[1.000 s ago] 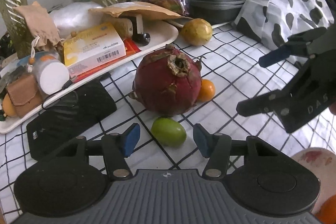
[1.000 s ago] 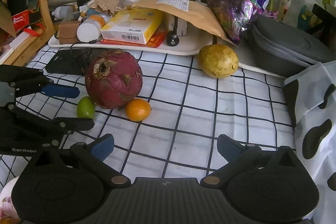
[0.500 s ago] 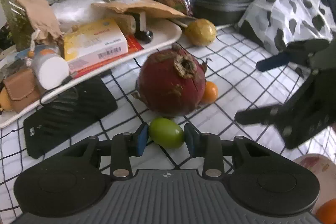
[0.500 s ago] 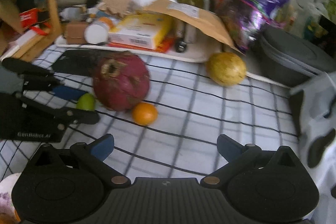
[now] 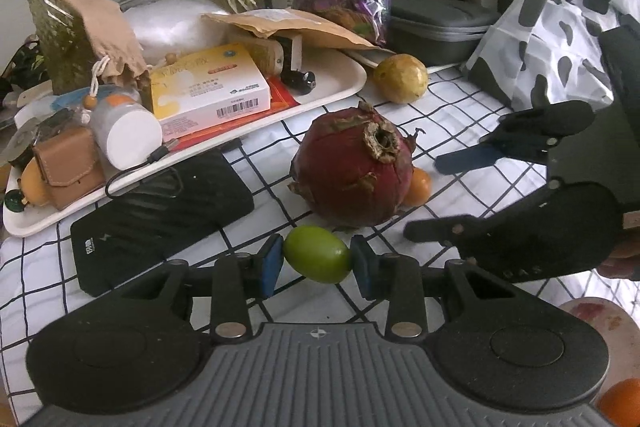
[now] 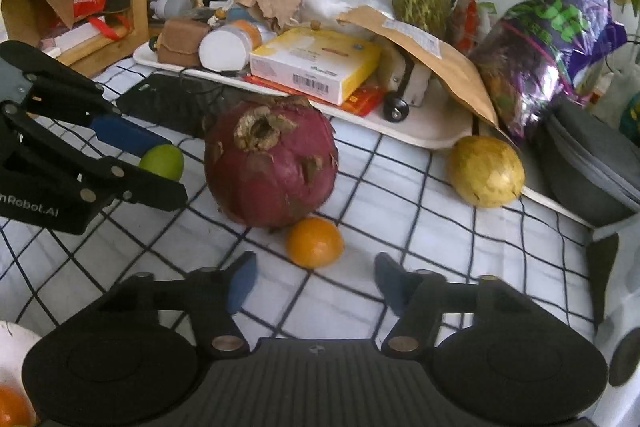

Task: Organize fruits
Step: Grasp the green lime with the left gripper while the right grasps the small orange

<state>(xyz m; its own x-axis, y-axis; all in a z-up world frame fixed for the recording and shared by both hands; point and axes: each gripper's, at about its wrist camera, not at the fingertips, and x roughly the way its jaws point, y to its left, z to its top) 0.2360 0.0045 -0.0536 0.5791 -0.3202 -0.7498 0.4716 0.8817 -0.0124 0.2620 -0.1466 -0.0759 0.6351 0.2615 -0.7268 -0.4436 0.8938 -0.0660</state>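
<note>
My left gripper [image 5: 317,261] is shut on a small green fruit [image 5: 317,254], with both blue pads pressed on its sides just above the checked cloth. Right behind it stands a big dark red dragon fruit [image 5: 354,171]. A small orange [image 6: 315,242] lies against the dragon fruit's near side. My right gripper [image 6: 314,273] sits low just before this orange, its jaws closing, pads clear of the orange. In the right wrist view the left gripper [image 6: 170,171] holds the green fruit [image 6: 164,159] at the left. A yellow fruit [image 6: 485,171] rests by the tray's edge.
A white tray [image 5: 340,87] piled with boxes, a bottle and pouches runs along the back. A black power bank [image 5: 160,211] lies left of the fruits. A grey case [image 5: 436,27] and spotted cloth [image 5: 560,39] sit at the right. A plate [image 5: 596,323] with an orange [image 5: 624,403] is near.
The left jaws came together on the green fruit. The right gripper moved in and down toward the small orange, and its jaws narrowed from wide open.
</note>
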